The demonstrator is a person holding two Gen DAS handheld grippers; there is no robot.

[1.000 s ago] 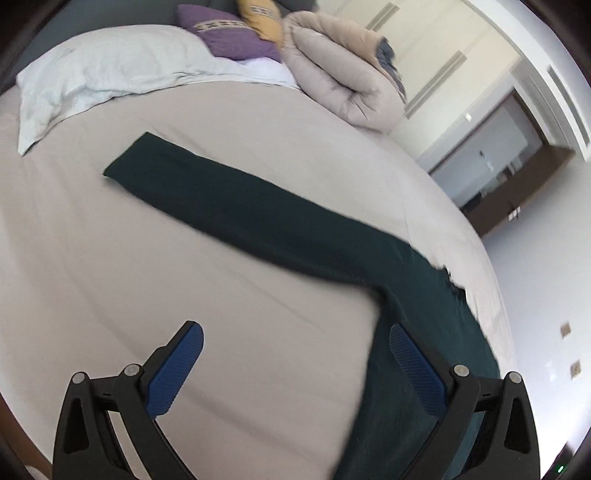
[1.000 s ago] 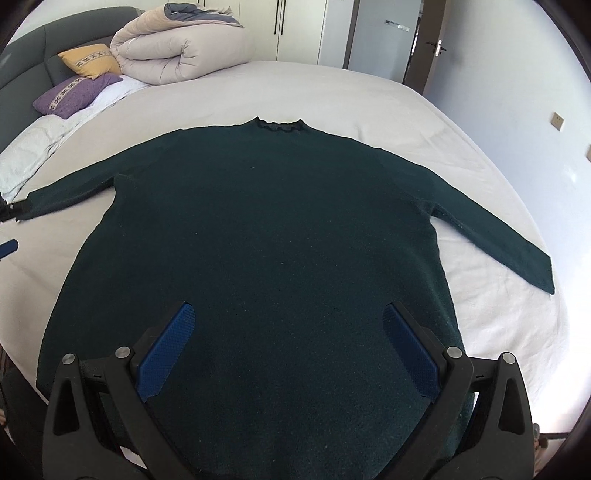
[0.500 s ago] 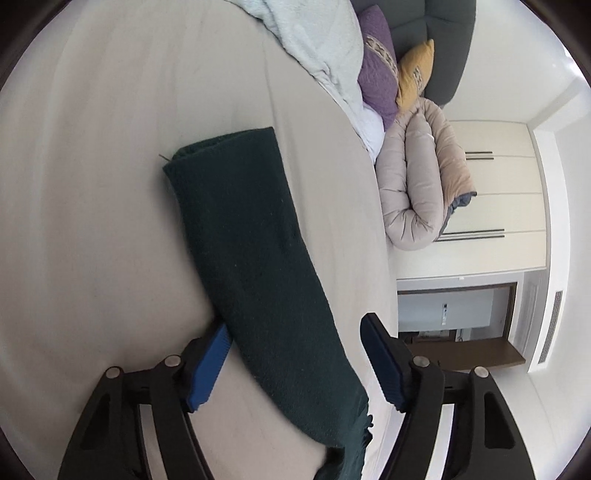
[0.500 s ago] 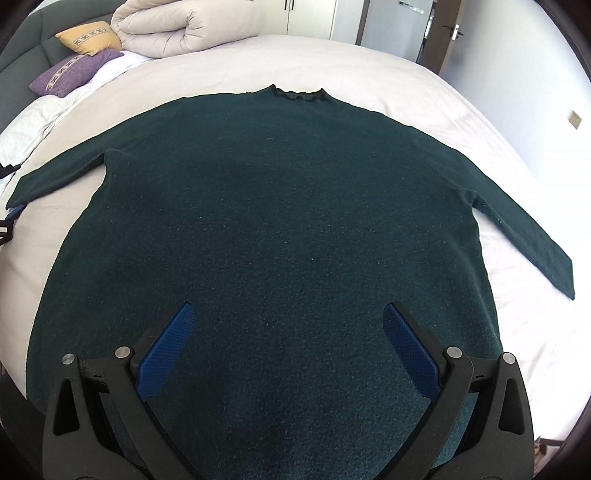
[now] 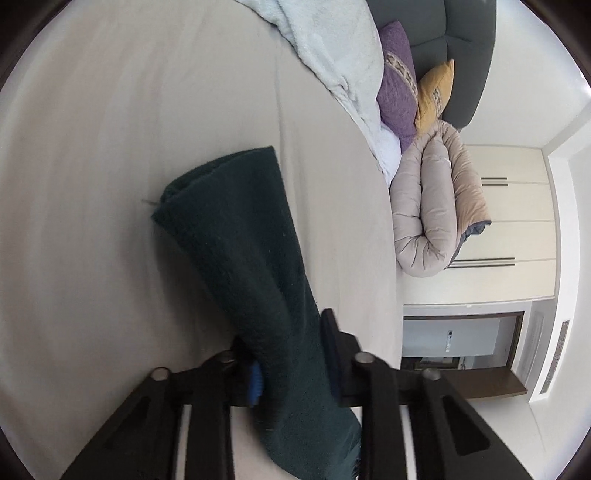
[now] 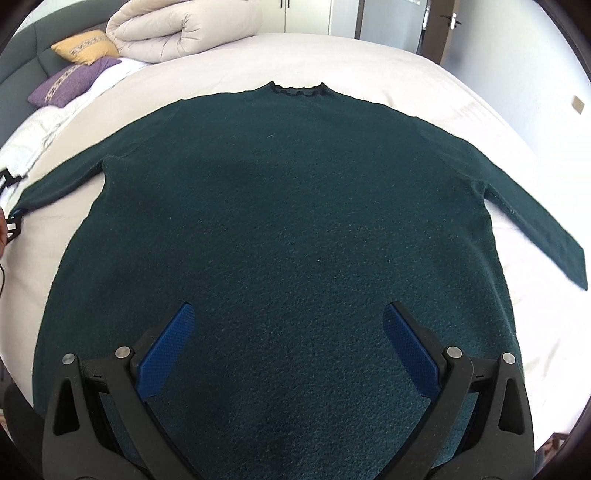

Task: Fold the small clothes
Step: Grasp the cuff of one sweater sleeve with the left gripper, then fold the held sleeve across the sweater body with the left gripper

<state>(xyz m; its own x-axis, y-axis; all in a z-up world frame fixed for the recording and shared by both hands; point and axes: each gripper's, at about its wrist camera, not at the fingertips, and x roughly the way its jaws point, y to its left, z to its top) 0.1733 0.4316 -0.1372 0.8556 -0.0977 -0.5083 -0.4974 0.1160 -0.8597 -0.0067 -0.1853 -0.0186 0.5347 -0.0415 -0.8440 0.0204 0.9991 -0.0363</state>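
The left gripper [image 5: 291, 354] has just been closing, and its jaws are now clamped on the sleeve [image 5: 240, 266] of the dark green sweater [image 6: 295, 229], the fabric bunched between the blue pads. The right gripper [image 6: 288, 339] hovers over the lower body of the sweater with its jaws spread wide and nothing between them (whether the tips touch the knit cannot be told).

The sweater lies flat, front or back up, on the bed [image 6: 406, 62], both sleeves stretched out to the sides. In the right wrist view the left gripper shows only as a sliver of black at the picture's left edge, by the cuff, and the hem is hidden behind the right gripper's black frame. In the left wrist view the sleeve runs out of the picture at the bottom.

The sweater is a fuzzy, fleecy knit with a small ruffled collar [image 6: 297, 88]. The bed sheet is smooth and pale. At the head of the bed lie a rolled, puffy beige duvet [image 6: 188, 26], a purple cushion [image 6: 70, 81] and a yellow cushion [image 6: 85, 46], both with patterned bands.
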